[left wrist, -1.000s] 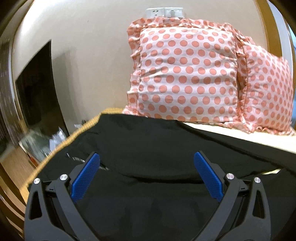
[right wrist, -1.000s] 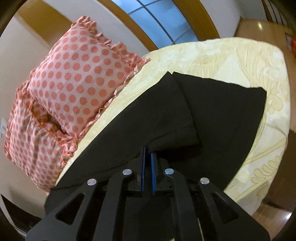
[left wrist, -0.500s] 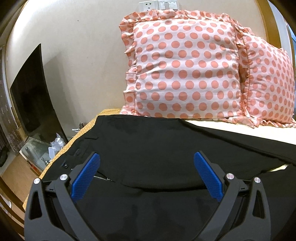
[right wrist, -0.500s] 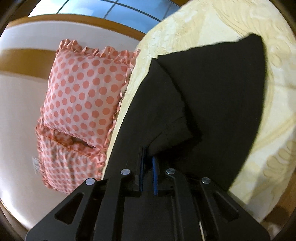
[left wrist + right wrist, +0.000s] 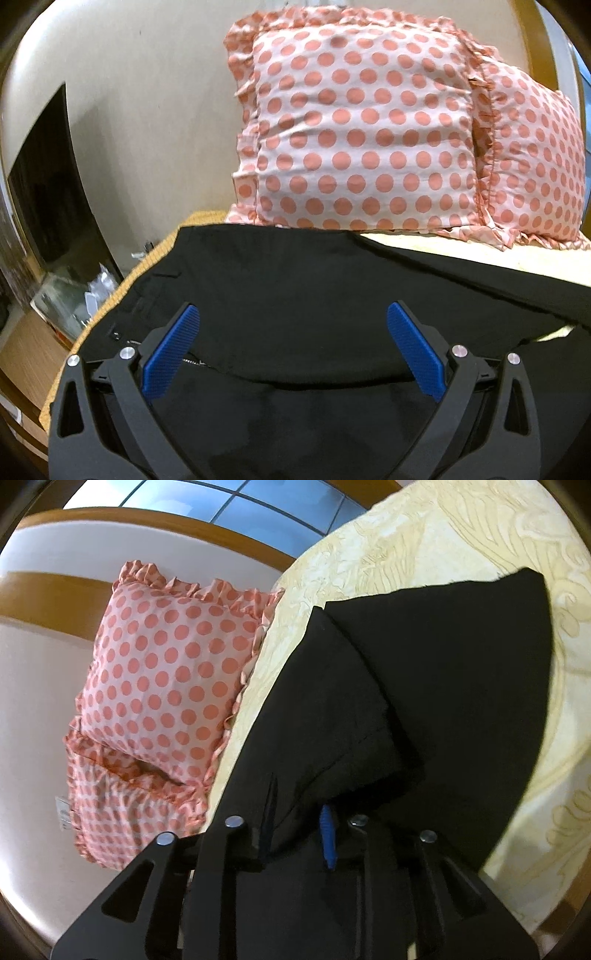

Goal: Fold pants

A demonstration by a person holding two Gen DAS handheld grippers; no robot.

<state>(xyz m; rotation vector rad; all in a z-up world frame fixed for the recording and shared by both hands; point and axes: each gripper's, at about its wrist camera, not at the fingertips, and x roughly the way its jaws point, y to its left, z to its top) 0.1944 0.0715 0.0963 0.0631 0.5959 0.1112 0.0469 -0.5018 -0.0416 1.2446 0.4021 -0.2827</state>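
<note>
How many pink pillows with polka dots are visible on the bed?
2. A large ruffled pink polka-dot pillow stands behind the black pants; a second pink polka-dot pillow leans beside it, on its right. Others may be hidden.

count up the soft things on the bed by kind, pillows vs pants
polka-dot pillows: 2 (front pillow, back pillow)
black pants: 1
total: 3

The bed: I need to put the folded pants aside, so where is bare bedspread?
Bare bedspread lies beyond the pants, toward the window, and along their far edge. A narrow strip runs between pants and pillows. The pillow side is crowded.
</note>
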